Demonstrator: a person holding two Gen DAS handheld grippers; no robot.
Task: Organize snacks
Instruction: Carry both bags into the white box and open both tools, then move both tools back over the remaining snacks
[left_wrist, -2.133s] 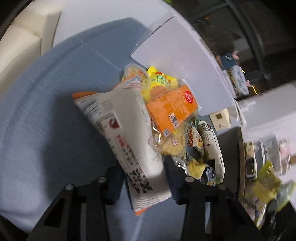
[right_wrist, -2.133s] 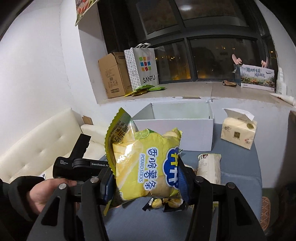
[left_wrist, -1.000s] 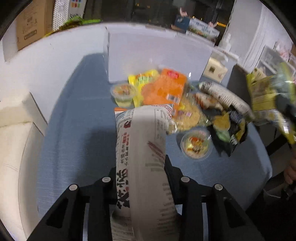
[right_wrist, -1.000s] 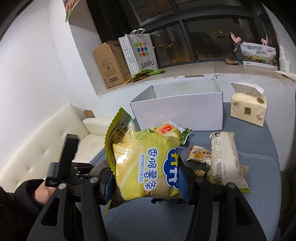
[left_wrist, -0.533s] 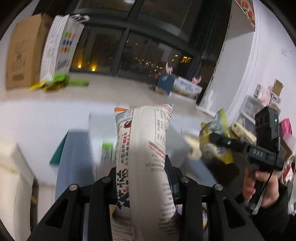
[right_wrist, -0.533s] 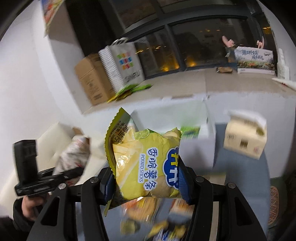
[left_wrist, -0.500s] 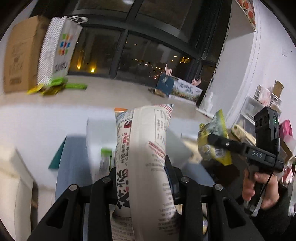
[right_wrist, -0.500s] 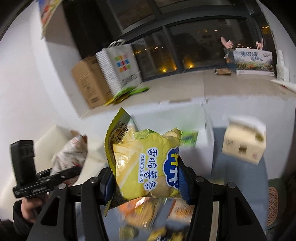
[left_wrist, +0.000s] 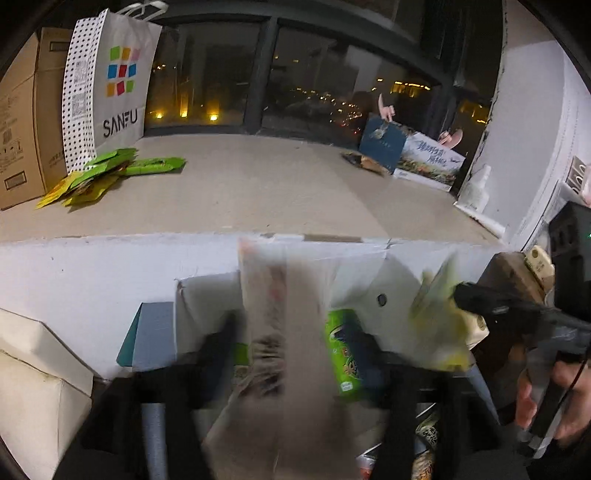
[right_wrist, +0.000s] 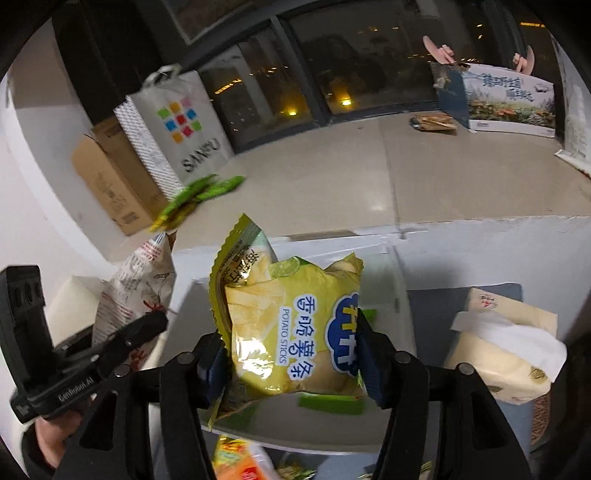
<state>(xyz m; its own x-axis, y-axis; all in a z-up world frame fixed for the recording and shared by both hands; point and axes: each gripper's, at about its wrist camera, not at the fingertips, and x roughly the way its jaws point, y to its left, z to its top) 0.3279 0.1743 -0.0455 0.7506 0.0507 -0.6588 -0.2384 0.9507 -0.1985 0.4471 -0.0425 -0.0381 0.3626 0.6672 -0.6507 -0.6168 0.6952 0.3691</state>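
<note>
The white box (right_wrist: 391, 266) stands open against the window ledge (left_wrist: 258, 184), a tissue pack (right_wrist: 506, 354) just beside its right wall. Above its rim, the left gripper (left_wrist: 295, 336) has its jaws clamped on a blurred white snack bag (left_wrist: 291, 332); the right gripper (right_wrist: 291, 354) pinches the yellow potato sticks bag (right_wrist: 295, 332) upright.

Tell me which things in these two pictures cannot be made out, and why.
- Left wrist view: the white snack bag and the left gripper are smeared by motion blur; its print is unreadable.
- Left wrist view: the white box interior is mostly hidden behind that bag.
- Right wrist view: the yellow chips bag in the right gripper hides the box interior.
- Right wrist view: table snacks are cut off by the bottom edge.
</note>
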